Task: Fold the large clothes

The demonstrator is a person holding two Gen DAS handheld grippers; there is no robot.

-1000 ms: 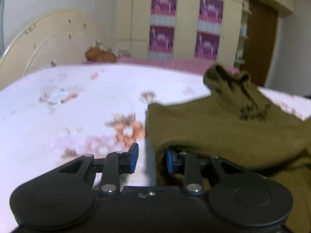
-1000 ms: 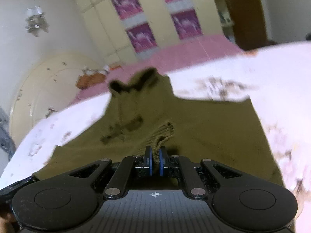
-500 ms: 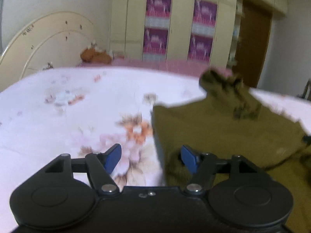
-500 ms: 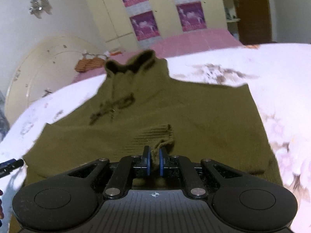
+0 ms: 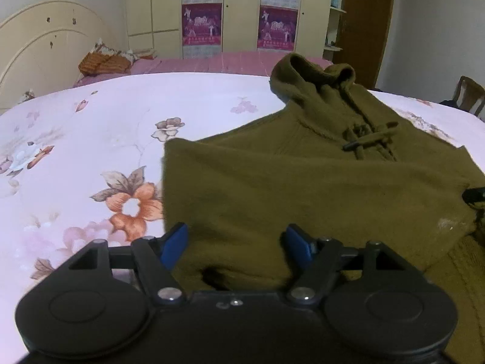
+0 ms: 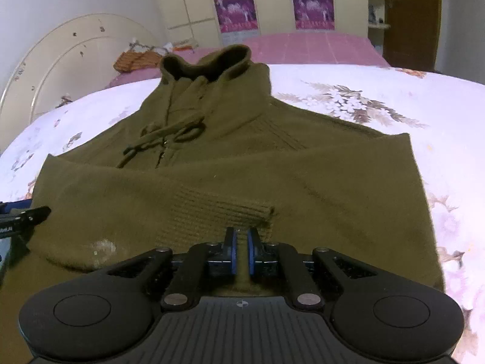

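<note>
Nearest to you, your left gripper (image 5: pixel 236 244) hangs just above the near left part of the olive-green hooded sweater (image 5: pixel 303 182), its blue pads (image 5: pixel 174 242) spread wide and now easing inward a little; sweater cloth lies under and between them, but neither pad presses on it. Your right gripper (image 6: pixel 240 250) has its blue pads pressed nearly together, pinching a fold of the sweater (image 6: pixel 230 176) at the ribbed cuff (image 6: pixel 224 212) of a sleeve that is folded across the body. In the right wrist view, the tip of your left gripper (image 6: pixel 25 217) pokes in at the left edge, by the sweater's left side. A pale smudge (image 6: pixel 103 248) marks the fabric near the front edge. The sweater lies spread on the white floral bedsheet (image 5: pixel 91 151), both sleeves turned in over the chest, with the drawstring (image 6: pixel 163 136) tangled in a loose knot farther up and the hood (image 6: pixel 209 63) standing open at the far end. Beyond the sheet runs a pink bedcover (image 6: pixel 318 48), with an orange-brown pillow (image 5: pixel 103 62) beside the cream headboard (image 5: pixel 45 51) on the left. At the back stand cream wardrobes with purple posters (image 5: pixel 201 24), and a brown door (image 5: pixel 368 24) to their right.
</note>
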